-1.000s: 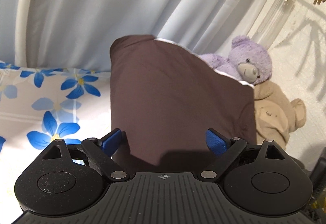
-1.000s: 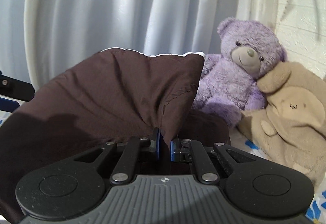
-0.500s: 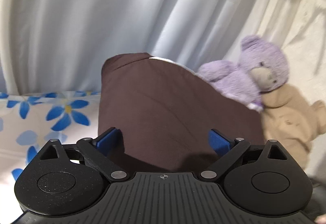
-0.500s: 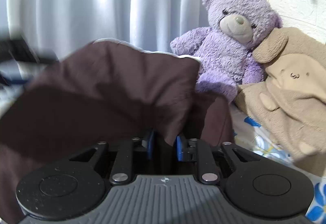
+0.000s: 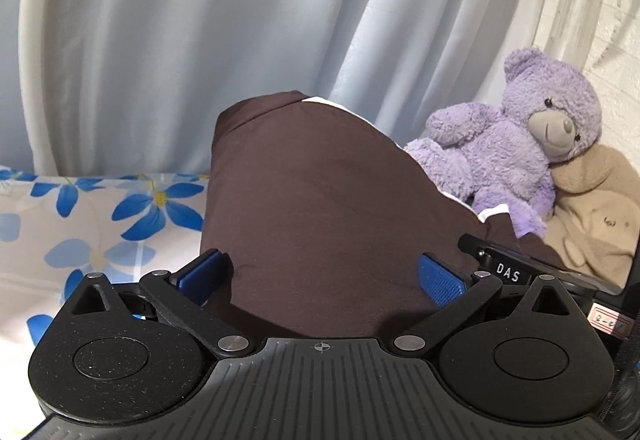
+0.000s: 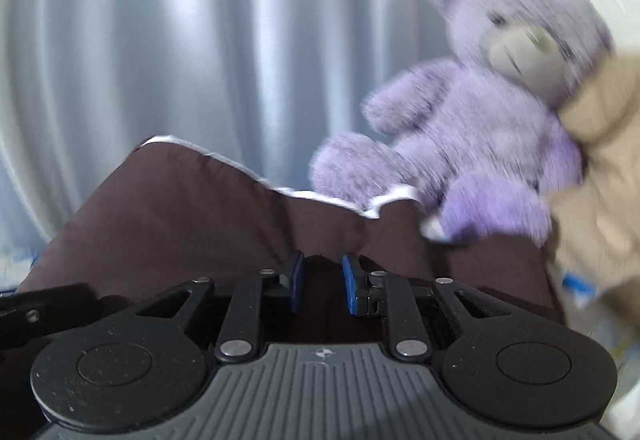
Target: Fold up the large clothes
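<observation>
Brown garment [image 5: 320, 199] stands bunched just left of the purple bear [image 5: 520, 143]. My left gripper [image 5: 320, 276] is spread wide around it, opening, gripping nothing; the right gripper [image 6: 320, 284] is closing, pads not visibly pressing (mid-fold). Next: regrip an edge.

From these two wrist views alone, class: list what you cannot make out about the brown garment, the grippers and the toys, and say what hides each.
- Brown garment: its near part is hidden behind the left gripper body; its type is unclear.
- Right gripper: jaws closing; dark cloth lies between the pads, but whether they press on it is too dark to tell.
- Purple bear: motion-blurred in the right wrist view.
- Beige plush: cut off by the frame edge.
</observation>
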Demonstrator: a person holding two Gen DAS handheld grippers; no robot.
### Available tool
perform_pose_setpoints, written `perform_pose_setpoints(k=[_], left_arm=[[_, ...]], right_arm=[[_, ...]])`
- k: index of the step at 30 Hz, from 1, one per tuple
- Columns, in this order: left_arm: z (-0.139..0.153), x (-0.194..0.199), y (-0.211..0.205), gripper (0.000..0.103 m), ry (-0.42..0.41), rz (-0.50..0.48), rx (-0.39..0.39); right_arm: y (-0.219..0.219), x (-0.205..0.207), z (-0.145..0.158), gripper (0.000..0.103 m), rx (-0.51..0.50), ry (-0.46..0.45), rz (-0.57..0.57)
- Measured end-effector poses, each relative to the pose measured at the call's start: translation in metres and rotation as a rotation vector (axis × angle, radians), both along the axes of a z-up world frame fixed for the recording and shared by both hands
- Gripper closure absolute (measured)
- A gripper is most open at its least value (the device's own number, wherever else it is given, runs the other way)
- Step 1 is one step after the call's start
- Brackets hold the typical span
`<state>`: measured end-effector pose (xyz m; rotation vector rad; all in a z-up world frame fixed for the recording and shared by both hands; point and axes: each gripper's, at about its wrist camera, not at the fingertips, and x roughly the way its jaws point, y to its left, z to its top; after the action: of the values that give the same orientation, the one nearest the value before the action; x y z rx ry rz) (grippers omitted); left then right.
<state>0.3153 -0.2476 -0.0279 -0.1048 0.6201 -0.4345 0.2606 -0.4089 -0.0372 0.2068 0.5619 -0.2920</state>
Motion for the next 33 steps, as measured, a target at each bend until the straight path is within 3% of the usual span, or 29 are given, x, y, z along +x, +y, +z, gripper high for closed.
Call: perform_pose_setpoints(k=[3,8,11,14,17,21,22,24,25,28,31,33], left_arm=[[-0.012,-0.003,-0.006,0.000,-0.051,0.032,0.045],[-0.009,-0.003,0.006,0.000,-0.034,0.028,0.001],[-0.007,-0.002,0.011,0.000,-0.020,0.031,-0.017],[-0.008,-0.005,0.007,0.000,-0.035,0.028,-0.002],[-0.009,-0.006,0.005,0.000,-0.037,0.031,0.006],[0.000,-0.003,0.014,0.000,0.016,0.014,-0.005],[0.005,-0.002,0.020,0.000,0.046,0.003,-0.015],[0.013,-0.003,0.037,0.000,0.094,-0.022,-0.044],[0.017,-0.004,0.045,0.000,0.107,-0.027,-0.050],[0.022,-0.006,0.067,0.000,0.111,-0.076,-0.067],[0.012,0.006,0.072,0.000,0.215,-0.143,-0.158],[0.001,0.014,0.072,0.000,0.276,-0.144,-0.218]], right_arm=[[0.011,0.011,-0.003,0.086,-0.084,0.034,0.002],[-0.009,-0.003,0.014,0.081,0.057,-0.024,0.013],[-0.004,-0.015,0.025,0.079,0.032,0.004,0.015],[0.002,-0.023,0.014,0.080,-0.027,-0.004,0.026],[-0.005,-0.024,0.006,0.080,0.010,-0.010,0.019],[-0.020,-0.035,0.026,0.078,0.100,0.014,0.038],[-0.031,-0.046,0.036,0.073,0.152,0.013,0.045],[-0.051,-0.069,0.049,0.051,0.245,0.000,0.034],[-0.062,-0.083,0.054,0.026,0.266,-0.001,0.013],[-0.098,-0.111,0.052,0.024,0.357,0.042,0.006],[-0.123,-0.113,0.024,0.023,0.510,0.143,0.027],[-0.130,-0.109,0.007,0.024,0.592,0.141,0.057]])
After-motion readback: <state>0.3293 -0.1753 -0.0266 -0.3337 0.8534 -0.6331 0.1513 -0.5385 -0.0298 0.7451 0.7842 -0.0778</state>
